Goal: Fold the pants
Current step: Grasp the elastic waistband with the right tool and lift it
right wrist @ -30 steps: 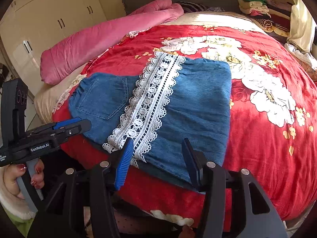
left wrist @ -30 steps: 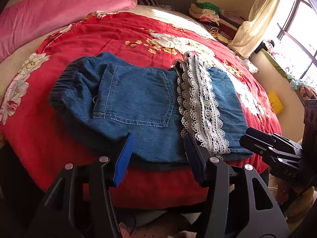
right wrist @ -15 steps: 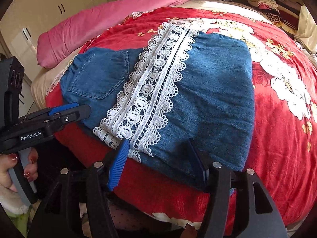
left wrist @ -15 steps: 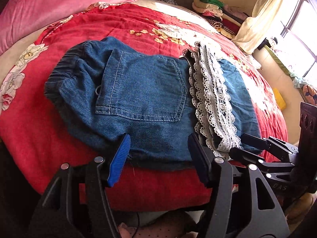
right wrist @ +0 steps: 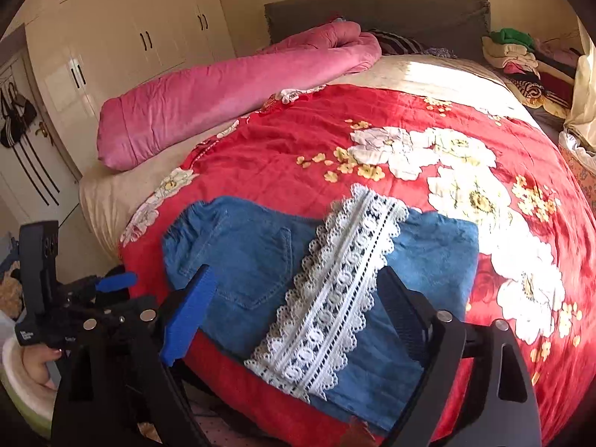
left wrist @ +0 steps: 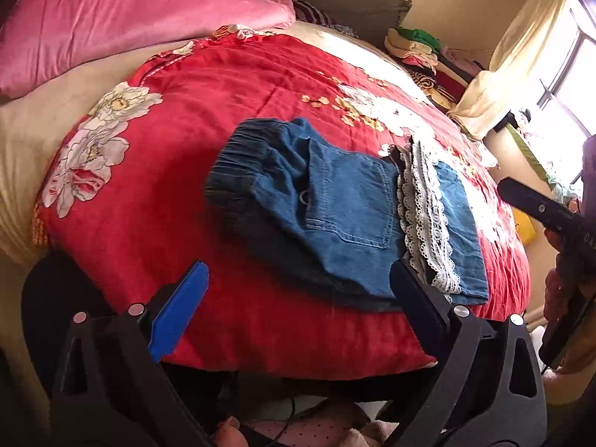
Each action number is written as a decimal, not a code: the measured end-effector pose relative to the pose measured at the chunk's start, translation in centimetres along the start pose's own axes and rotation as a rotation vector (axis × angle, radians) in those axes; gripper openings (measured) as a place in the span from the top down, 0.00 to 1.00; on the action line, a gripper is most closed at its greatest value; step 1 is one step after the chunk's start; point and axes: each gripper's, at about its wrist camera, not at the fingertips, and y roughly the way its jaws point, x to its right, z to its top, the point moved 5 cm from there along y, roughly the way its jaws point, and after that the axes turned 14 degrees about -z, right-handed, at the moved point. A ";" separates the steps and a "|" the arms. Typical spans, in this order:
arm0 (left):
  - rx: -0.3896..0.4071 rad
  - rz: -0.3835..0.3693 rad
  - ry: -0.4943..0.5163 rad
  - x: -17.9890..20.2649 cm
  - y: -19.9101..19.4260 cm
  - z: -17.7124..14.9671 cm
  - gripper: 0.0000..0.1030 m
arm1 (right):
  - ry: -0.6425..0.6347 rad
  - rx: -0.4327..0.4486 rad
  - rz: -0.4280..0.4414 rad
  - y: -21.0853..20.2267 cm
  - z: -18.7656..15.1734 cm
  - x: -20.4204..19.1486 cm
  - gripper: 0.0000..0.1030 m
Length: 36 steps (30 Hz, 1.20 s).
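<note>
Folded blue denim pants [left wrist: 335, 208] with a white lace band [left wrist: 424, 216] lie near the front edge of the red floral bedspread [left wrist: 223, 85]. They also show in the right wrist view [right wrist: 253, 257], lace band [right wrist: 335, 298] across the middle. My left gripper [left wrist: 298, 301] is open and empty, above the bed's front edge, short of the pants' near hem. My right gripper [right wrist: 298, 305] is open and empty, hovering over the pants' near edge. Each gripper shows in the other's view, at the right [left wrist: 540, 208] and at the left [right wrist: 111, 283].
A rolled pink quilt [right wrist: 231, 89] lies along the bed's far left. Stacked folded clothes [right wrist: 514, 52] sit at the far right by the grey headboard [right wrist: 372, 18]. White wardrobes [right wrist: 123, 44] stand on the left. A curtain and window [left wrist: 521, 56] are on the right.
Both grippers have pulled back and up from the pants, which look smaller now. The left view has swung left, so the pants sit more to its right. Both stay open.
</note>
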 end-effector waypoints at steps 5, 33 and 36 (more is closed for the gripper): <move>0.018 -0.015 -0.043 -1.9 -0.4 0.1 0.10 | 0.007 -0.004 0.028 0.8 2.3 -1.3 0.11; 0.033 -0.168 -0.099 -5.3 4.2 1.0 0.10 | -0.318 -0.302 0.176 15.0 5.4 -14.6 0.07; 0.038 -0.169 -0.092 -5.3 4.4 1.2 0.10 | -0.366 -0.327 0.178 16.1 5.3 -16.3 0.08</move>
